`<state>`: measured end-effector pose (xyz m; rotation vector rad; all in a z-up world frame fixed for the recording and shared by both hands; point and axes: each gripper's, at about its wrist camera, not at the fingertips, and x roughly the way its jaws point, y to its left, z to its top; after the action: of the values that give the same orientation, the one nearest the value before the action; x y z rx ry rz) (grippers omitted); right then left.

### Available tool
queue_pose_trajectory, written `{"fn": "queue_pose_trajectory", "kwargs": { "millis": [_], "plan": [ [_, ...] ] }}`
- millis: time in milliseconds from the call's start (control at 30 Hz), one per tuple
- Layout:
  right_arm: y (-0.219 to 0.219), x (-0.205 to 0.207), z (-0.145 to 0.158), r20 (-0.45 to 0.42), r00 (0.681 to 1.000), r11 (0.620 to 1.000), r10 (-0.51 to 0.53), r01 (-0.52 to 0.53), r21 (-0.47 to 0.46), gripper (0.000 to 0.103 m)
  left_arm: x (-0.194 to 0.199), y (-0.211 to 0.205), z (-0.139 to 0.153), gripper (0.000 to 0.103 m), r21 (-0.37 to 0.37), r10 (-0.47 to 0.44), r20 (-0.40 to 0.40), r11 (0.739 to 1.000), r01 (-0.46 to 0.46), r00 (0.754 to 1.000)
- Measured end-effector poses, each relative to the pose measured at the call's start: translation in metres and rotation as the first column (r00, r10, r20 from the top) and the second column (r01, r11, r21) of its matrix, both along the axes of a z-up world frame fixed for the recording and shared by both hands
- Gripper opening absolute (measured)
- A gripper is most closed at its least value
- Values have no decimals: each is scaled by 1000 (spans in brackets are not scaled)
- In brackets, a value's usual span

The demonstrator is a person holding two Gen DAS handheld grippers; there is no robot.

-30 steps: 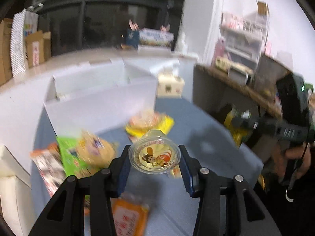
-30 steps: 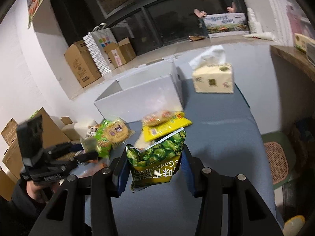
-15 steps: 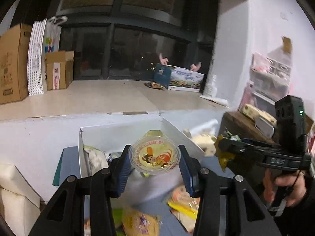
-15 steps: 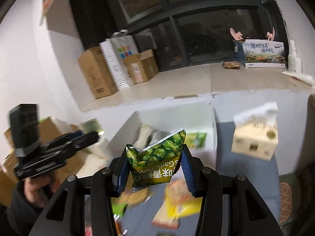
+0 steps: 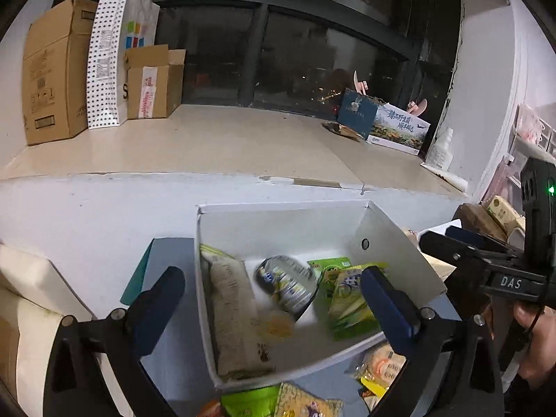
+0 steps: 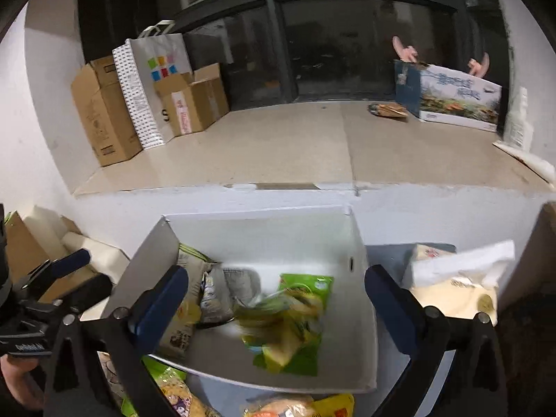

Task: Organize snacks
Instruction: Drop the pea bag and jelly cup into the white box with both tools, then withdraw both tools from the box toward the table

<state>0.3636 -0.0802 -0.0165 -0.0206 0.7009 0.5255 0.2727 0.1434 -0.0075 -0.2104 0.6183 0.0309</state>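
Both grippers spread wide and empty above the white box [image 5: 389, 222].

Left gripper [image 5: 271, 299] and right gripper [image 6: 276, 299] hang over the box. Inside it, between the left fingers, lies a blurred jelly cup [image 5: 286, 288]; a green snack bag [image 6: 292, 323], also blurred, lies between the right fingers. More snack packets [image 5: 309, 401] lie just outside the box's near wall.

Window [image 5: 278, 52]: dark, night outside.
Ledge [image 5: 208, 146]: beige, below window.
Cartons [image 5: 52, 69]: ledge's left end.
Printed box [image 6: 455, 97]: ledge's right end.
Walls [image 6: 41, 111]: white.
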Motion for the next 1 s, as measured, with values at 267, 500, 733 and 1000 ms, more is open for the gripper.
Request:
{"fn": "queue_pose_trajectory", "kwargs": {
  "millis": [267,500,733,1000],
  "plan": [
    [-34,-51,12,60,997,999,54,-53,-5,103,-47,-34,20,103,49,-67,27,997,66,997],
    [-69,-121,26,146,983,994,109,-107,-19,103,-100,-66,33,103,34,-126,79,992,124,989],
    [-122,-185,15,162,983,994,82,-93,61,103,-148,-85,29,103,-56,-170,87,983,176,982],
    [-159,-233,-18,124,992,989,30,-47,140,103,-196,-110,16,103,-57,-200,103,977,207,974]
  ]
}}
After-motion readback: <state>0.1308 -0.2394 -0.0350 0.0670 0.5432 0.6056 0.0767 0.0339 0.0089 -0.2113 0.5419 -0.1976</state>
